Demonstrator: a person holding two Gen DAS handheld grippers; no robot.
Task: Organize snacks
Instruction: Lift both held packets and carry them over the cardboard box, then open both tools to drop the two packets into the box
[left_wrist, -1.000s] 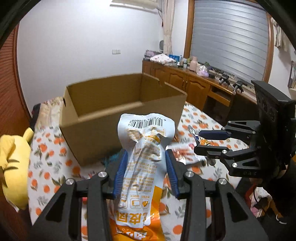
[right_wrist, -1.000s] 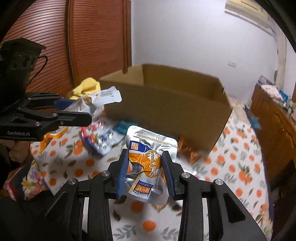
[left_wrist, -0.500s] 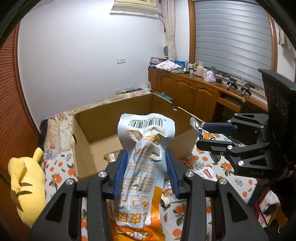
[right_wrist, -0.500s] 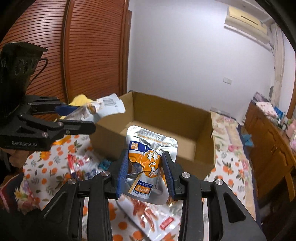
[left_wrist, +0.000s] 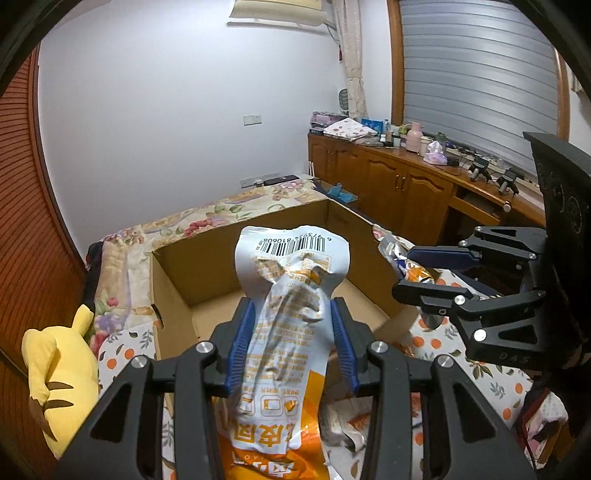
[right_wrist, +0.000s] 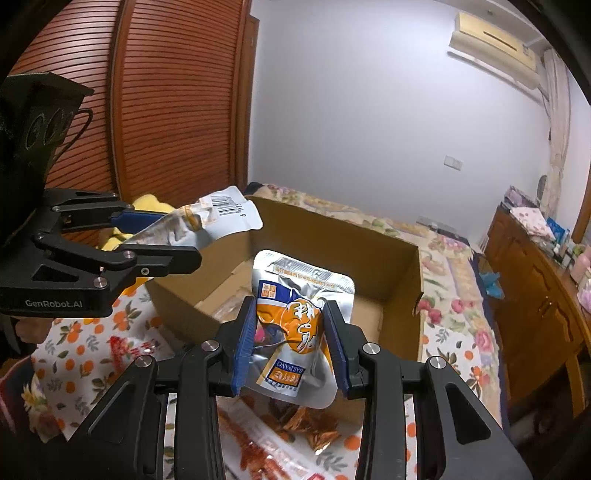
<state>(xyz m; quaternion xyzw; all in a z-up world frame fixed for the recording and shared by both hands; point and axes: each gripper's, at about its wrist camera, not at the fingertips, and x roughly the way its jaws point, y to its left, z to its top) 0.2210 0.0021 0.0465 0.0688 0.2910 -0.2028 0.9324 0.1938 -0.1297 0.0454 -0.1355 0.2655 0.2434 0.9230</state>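
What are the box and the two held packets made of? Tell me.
Box: plain brown cardboard, matte, with cut raw edges. Left gripper's packet: thin crinkled plastic film, probably foil-lined, going by its silvery side in the right view. Right gripper's packet: shiny metallic foil laminate with a crimped seal.

left gripper (left_wrist: 291, 343): clamps white-orange snack pouch (left_wrist: 288, 332) (barcode end up) | beyond: open cardboard box (left_wrist: 207, 266)
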